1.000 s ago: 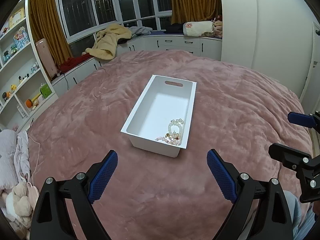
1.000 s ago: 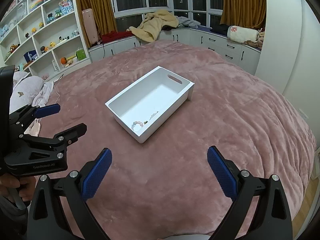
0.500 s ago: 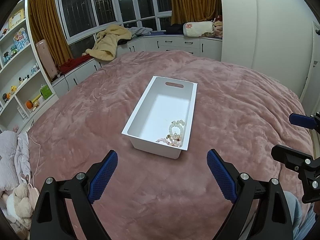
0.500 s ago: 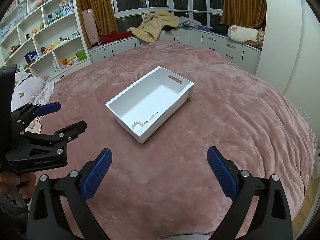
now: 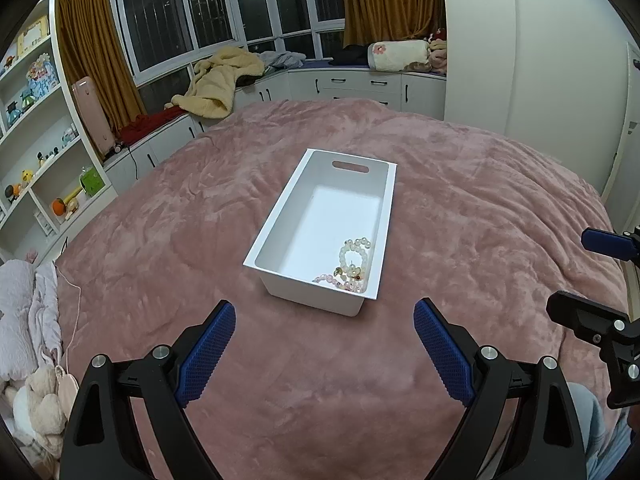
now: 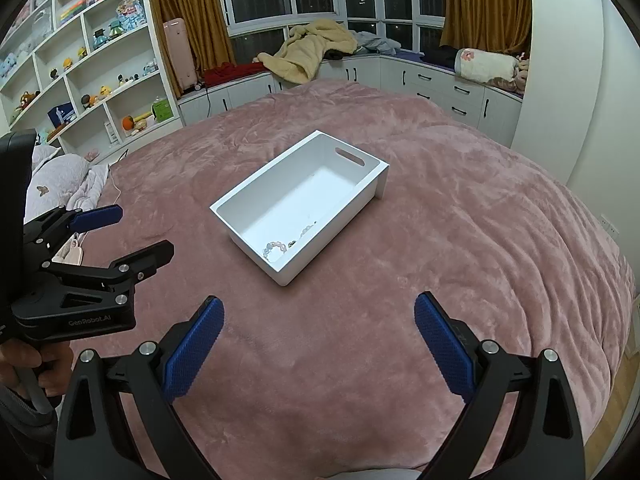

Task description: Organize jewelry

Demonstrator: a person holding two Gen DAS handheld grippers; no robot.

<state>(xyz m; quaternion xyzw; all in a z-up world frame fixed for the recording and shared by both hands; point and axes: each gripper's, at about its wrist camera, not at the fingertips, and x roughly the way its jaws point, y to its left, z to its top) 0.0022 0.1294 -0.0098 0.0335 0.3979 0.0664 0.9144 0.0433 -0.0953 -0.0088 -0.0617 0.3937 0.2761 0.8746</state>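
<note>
Both grippers (image 5: 324,344) (image 6: 318,338) wide apart, empty; beads (image 5: 352,264), maybe bracelets, in bin (image 5: 276,220)

Even indoor light falls from above; the windows (image 5: 224,12) are dark, with a lamp's reflection in the glass. The white bin (image 5: 320,232) looks bright, its inner walls softly shaded. Both views are sharp at centre, with bowed lines and black corners at the edges.

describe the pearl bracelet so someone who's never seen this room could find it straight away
A pink blanket covers the bed, with a white bin on it. Inside, in the corner nearest the grippers, lies the pearl bracelet, a loop of pale round beads, larger than the small pink beads beside it.
</note>
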